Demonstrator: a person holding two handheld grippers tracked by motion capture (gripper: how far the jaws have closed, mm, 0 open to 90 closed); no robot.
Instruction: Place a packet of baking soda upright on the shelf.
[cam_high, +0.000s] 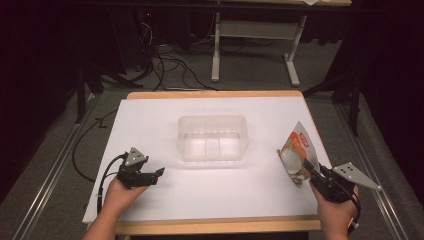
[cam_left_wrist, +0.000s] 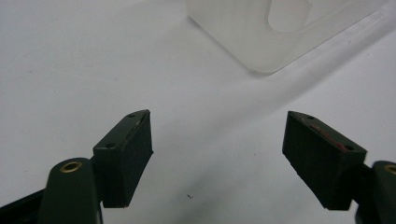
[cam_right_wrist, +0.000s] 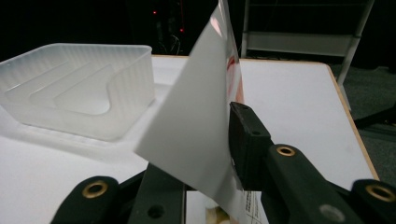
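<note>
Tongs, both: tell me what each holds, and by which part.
Right tongs are shut on the pouch, gripping its near lower edge; it stands tilted off the table. Left tongs are open and hold nothing.

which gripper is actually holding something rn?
The right gripper: its jaws are shut on the snack packet. The left gripper is open over bare table, short of the clear bin.
</note>
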